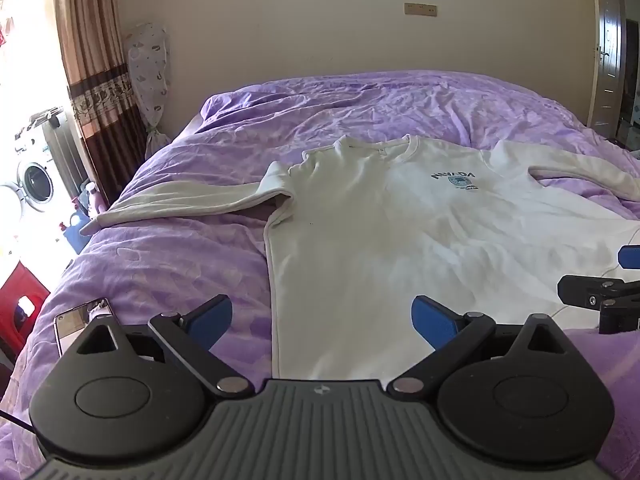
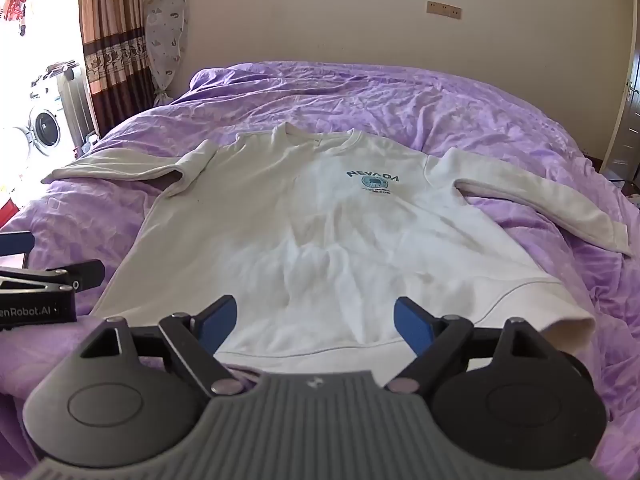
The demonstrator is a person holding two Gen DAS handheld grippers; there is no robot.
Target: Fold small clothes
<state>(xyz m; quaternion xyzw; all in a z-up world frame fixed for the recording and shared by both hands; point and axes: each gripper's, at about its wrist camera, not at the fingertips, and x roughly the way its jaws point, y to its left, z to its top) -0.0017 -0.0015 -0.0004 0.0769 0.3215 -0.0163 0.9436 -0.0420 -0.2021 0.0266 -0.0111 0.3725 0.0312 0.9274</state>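
Note:
A white long-sleeved sweatshirt [image 1: 384, 232] with a blue "NEVADA" print lies flat, front up, on the purple bedspread [image 1: 180, 256]; it also shows in the right wrist view [image 2: 320, 232]. Both sleeves are spread out to the sides. My left gripper [image 1: 322, 320] is open and empty, hovering over the hem's left corner. My right gripper [image 2: 316, 322] is open and empty, just above the hem near its middle. Each gripper appears at the edge of the other's view.
A phone [image 1: 78, 320] lies on the bedspread left of the left gripper. A curtain [image 1: 96, 80], a washing machine [image 1: 36, 176] and bottles stand left of the bed. A door [image 1: 608, 52] is at the right. The bedspread [image 2: 400, 100] extends behind the collar.

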